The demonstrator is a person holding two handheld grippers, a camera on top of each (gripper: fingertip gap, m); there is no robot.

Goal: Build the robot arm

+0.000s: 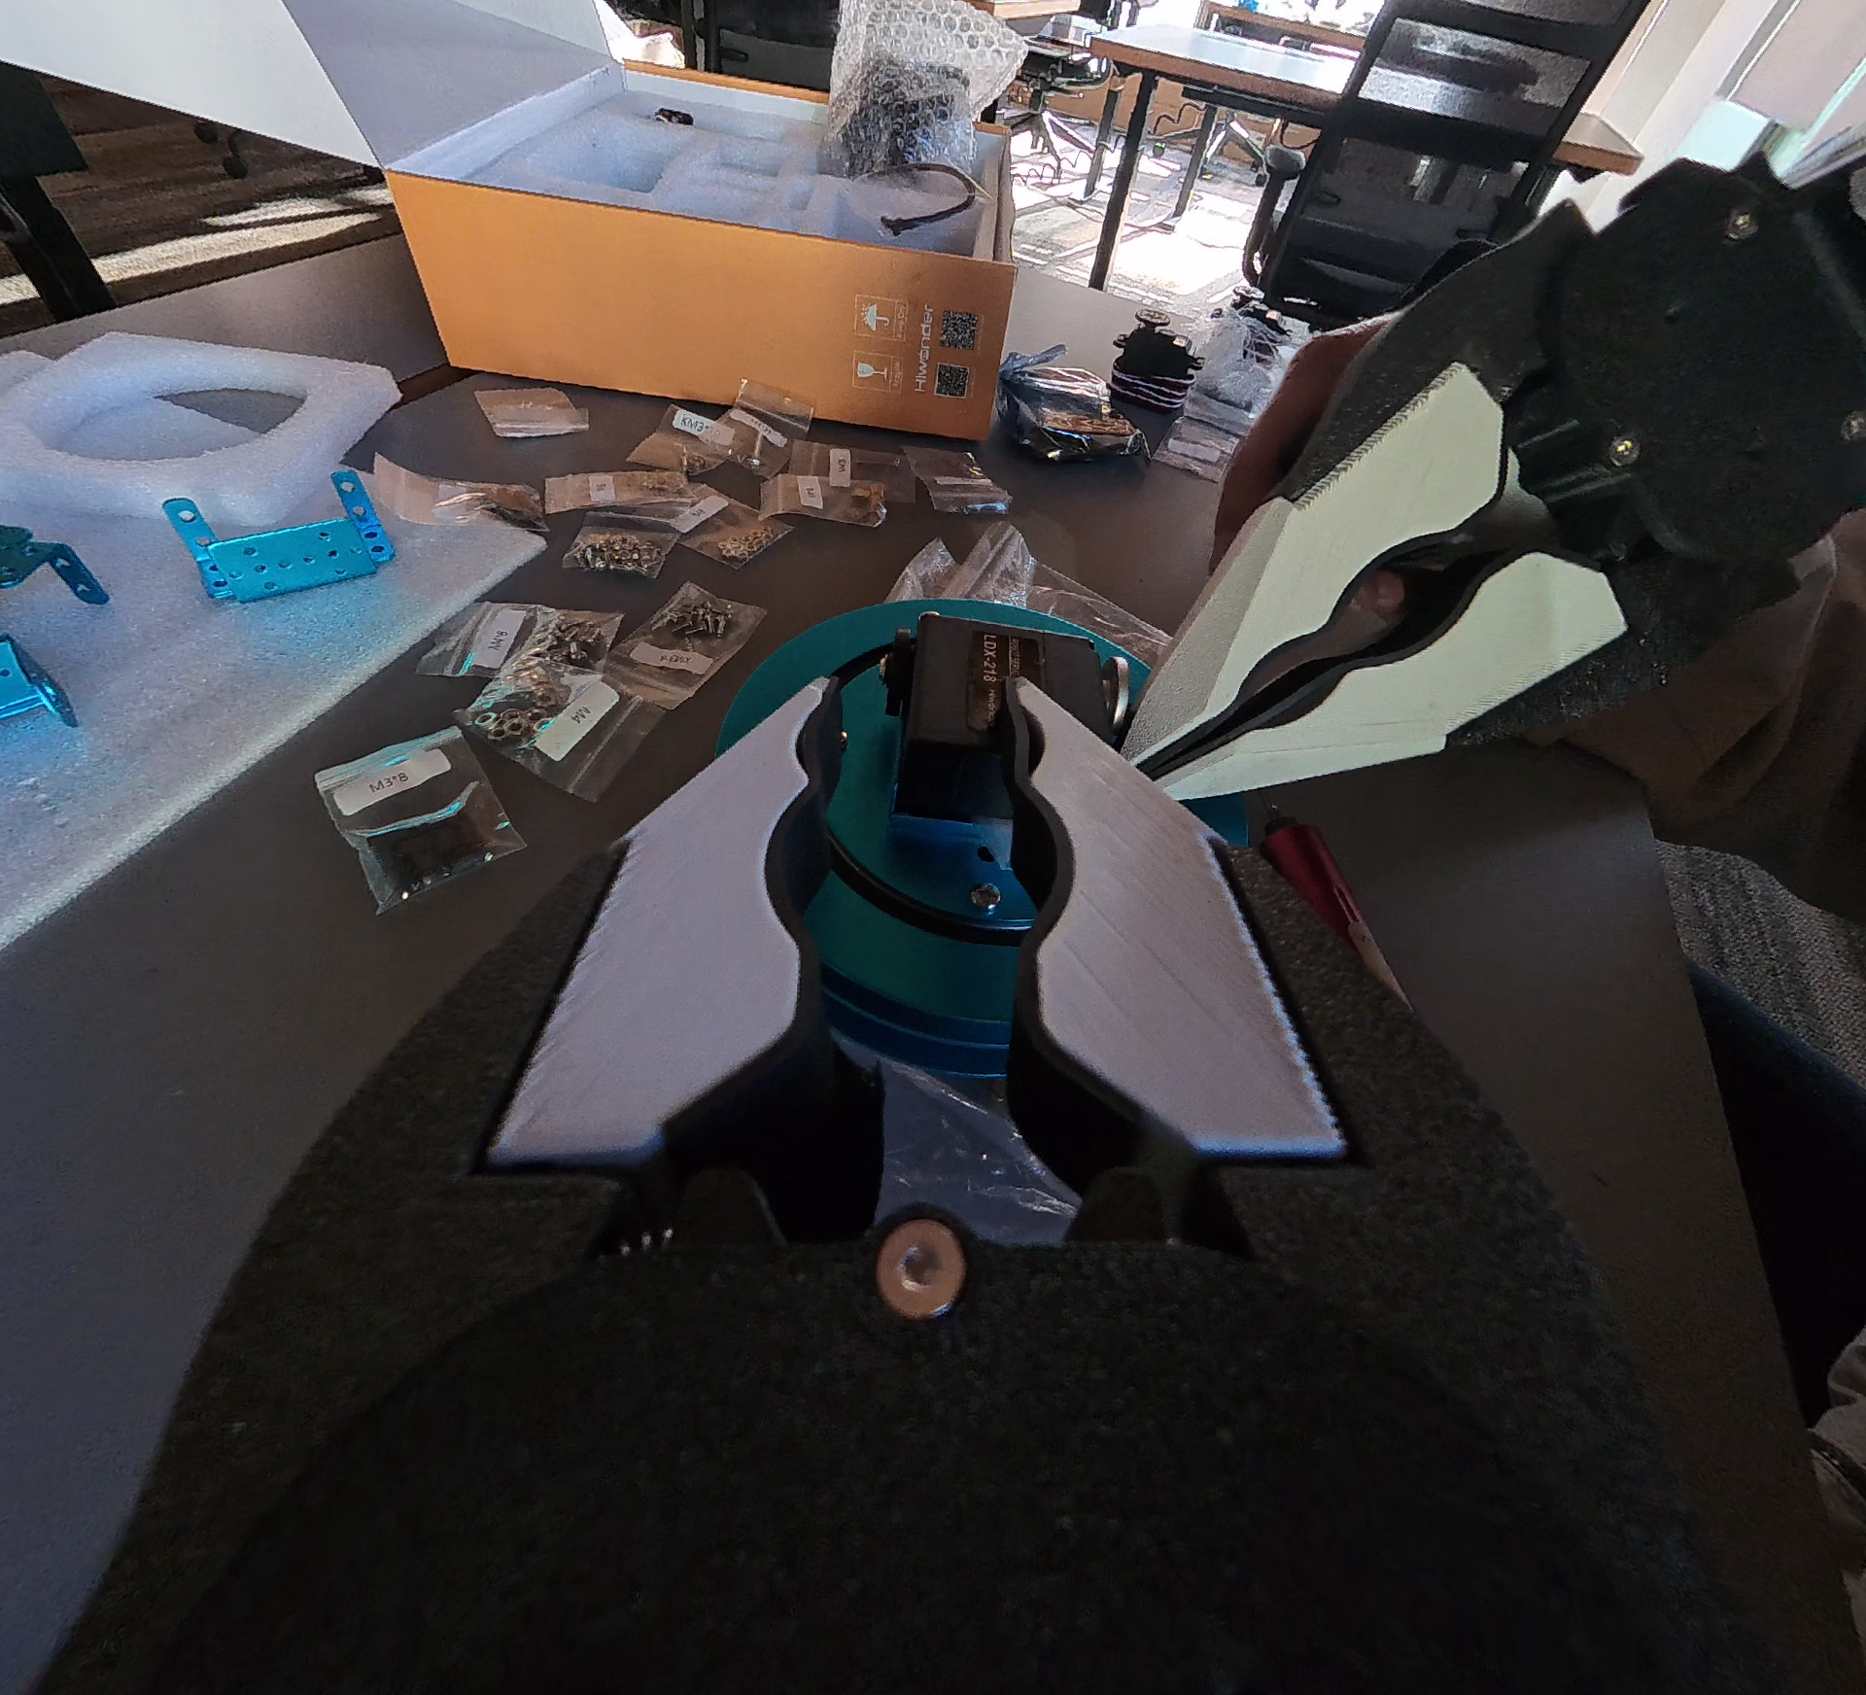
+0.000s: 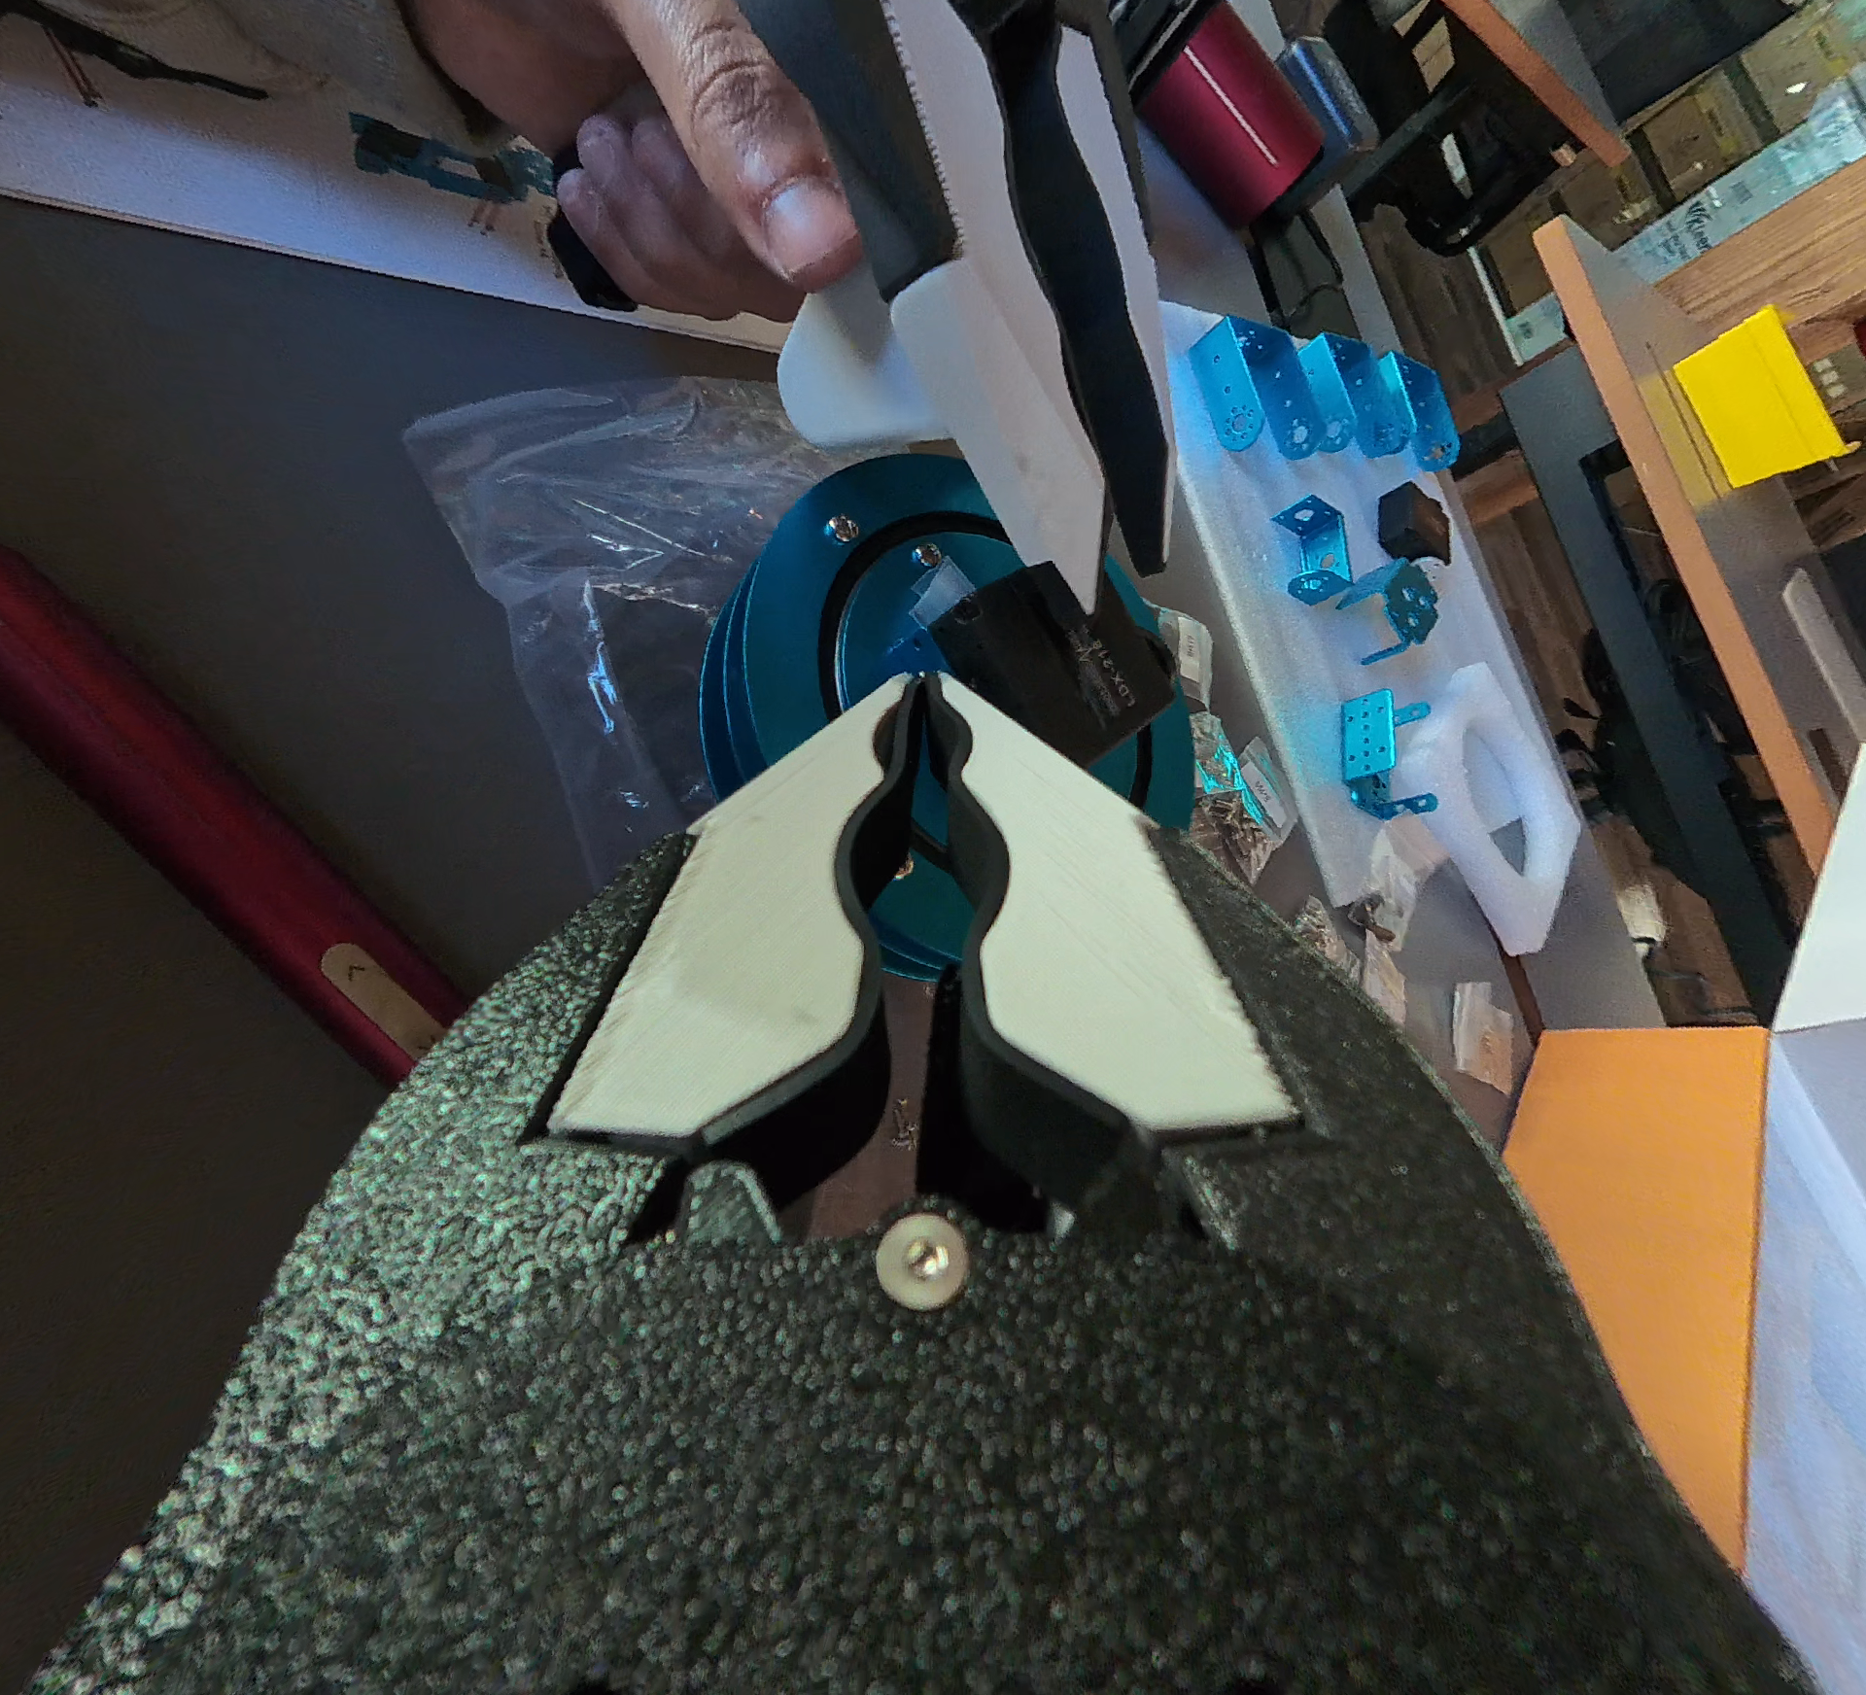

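Observation:
A black servo (image 1: 949, 718) stands on a round blue metal base (image 1: 778, 718) on the dark table. My left gripper (image 1: 924, 697) is part open and straddles the servo. Its right finger touches the servo's labelled side, and a small gap shows on the left. My right gripper (image 2: 924, 685) is shut with nothing visible between its fingers. Its tips hover over the base (image 2: 767, 637), just beside the servo (image 2: 1050, 667). In the left wrist view the right gripper (image 1: 1151, 763) comes in from the right. In the right wrist view the left gripper (image 2: 1121, 586) comes down from above, held by a hand (image 2: 626, 31).
An open orange box (image 1: 707, 304) stands behind. Several small bags of screws (image 1: 606, 536) lie scattered in front of it. Blue brackets (image 1: 283, 546) rest on white foam at the left. A red screwdriver (image 1: 1313, 879) lies right of the base. A clear plastic bag (image 2: 586, 556) lies beside the base. My right fingertips sit around 4 cm from my left ones.

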